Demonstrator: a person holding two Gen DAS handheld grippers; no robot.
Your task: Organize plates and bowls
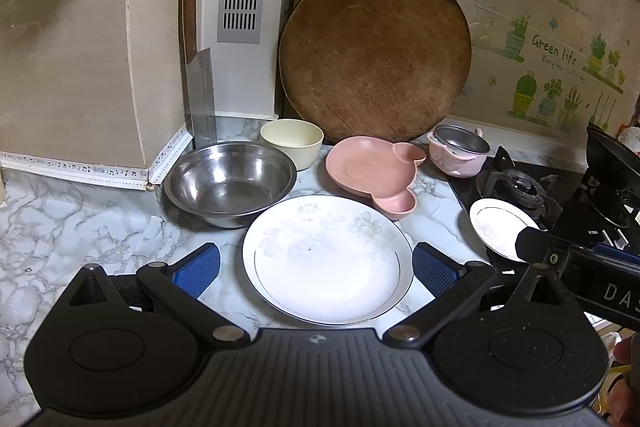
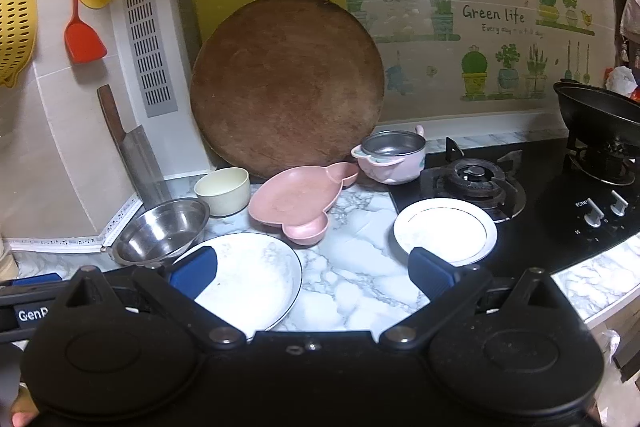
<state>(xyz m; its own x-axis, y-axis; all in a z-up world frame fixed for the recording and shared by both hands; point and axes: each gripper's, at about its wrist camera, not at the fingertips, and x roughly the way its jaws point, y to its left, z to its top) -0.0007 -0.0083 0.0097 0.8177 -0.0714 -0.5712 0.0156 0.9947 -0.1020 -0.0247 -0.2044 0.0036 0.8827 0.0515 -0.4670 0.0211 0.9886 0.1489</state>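
Home kitchen, gas stove (image 2: 476,181), cleaver (image 2: 134,151)

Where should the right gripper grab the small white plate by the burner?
Take the small white plate by its near rim, coming in low from the front with the right gripper. It lies flat, straddling the counter and the black cooktop, so only the thin raised lip gives the open jaws purchase.

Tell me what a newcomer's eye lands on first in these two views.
The big round wooden board leaning on the back wall dominates. Below it, dishes crowd the marble counter: a steel bowl at left, a pink divided dish in the middle, and a large white plate nearest, framed by the open left tongs. A small white plate lies partly over the black stove's edge, ahead of the open right tongs.
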